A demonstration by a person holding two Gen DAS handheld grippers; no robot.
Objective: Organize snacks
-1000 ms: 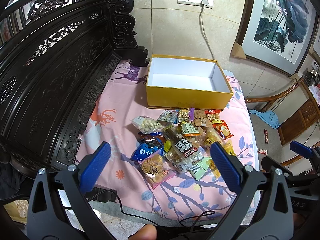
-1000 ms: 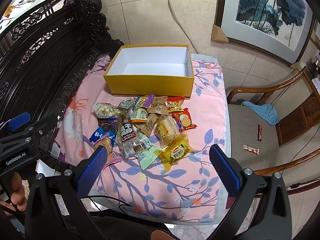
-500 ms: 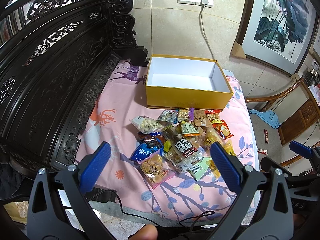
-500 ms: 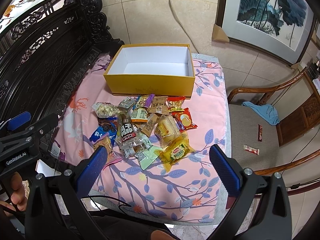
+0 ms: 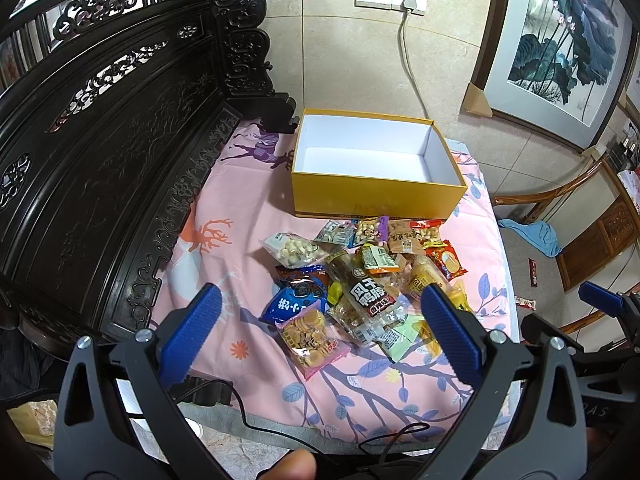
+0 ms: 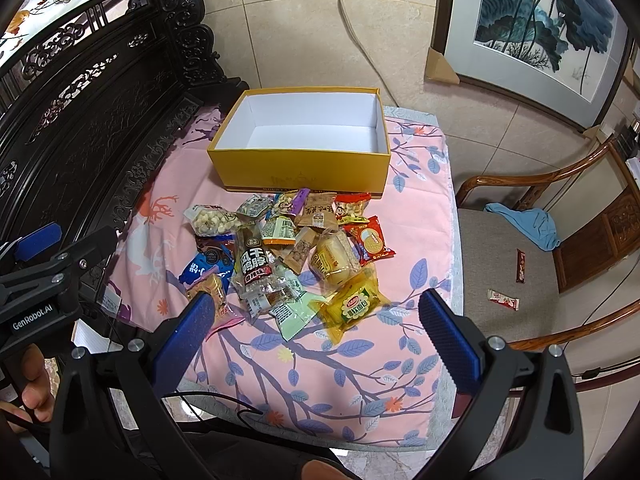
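While both tools hover above the near table edge, we note the left gripper (image 5: 318, 330) and right gripper (image 6: 316, 330) spread wide, holding nothing. The snack pile (image 6: 288, 252) lies on the pink cloth (image 6: 400, 360), just before the empty yellow box (image 6: 300, 168).

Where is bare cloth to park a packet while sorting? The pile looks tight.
Free: the pink cloth nearest the camera, and the strip between the snack pile and the carved bench back. Crowded: the yellow box front, where packets touch it.
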